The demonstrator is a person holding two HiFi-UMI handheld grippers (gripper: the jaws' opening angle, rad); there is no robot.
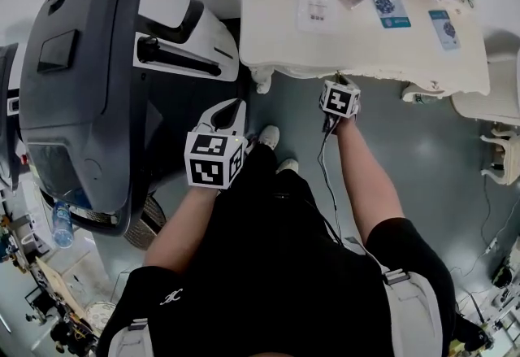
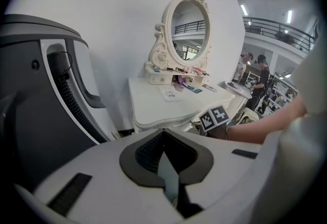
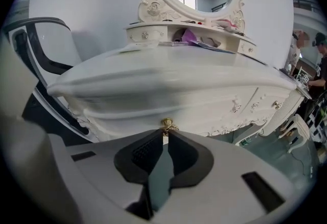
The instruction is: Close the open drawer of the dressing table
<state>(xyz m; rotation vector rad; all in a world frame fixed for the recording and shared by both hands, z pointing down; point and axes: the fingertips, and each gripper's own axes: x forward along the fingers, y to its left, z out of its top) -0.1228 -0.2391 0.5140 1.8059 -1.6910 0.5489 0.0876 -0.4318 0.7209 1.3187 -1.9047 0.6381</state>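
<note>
The white dressing table [image 1: 325, 46] stands against the wall, its top strewn with small cosmetics. In the right gripper view its carved front [image 3: 168, 82] fills the frame, and a small gold drawer knob [image 3: 166, 124] sits right at my jaw tips. My right gripper [image 3: 165, 134] [image 1: 340, 79] reaches under the table's front edge, its jaws closed to a thin slit on that knob. My left gripper [image 1: 231, 110] [image 2: 164, 131] hangs back near the person's body with its jaws together and nothing in them. I cannot see how far the drawer stands out.
A big black-and-white machine [image 1: 81, 87] crowds the left side, close to my left gripper. A white chair [image 1: 504, 136] stands at the right. A cable [image 1: 325, 176] trails over the grey floor. An oval mirror [image 2: 189, 34] tops the table. People [image 2: 261, 72] stand far off.
</note>
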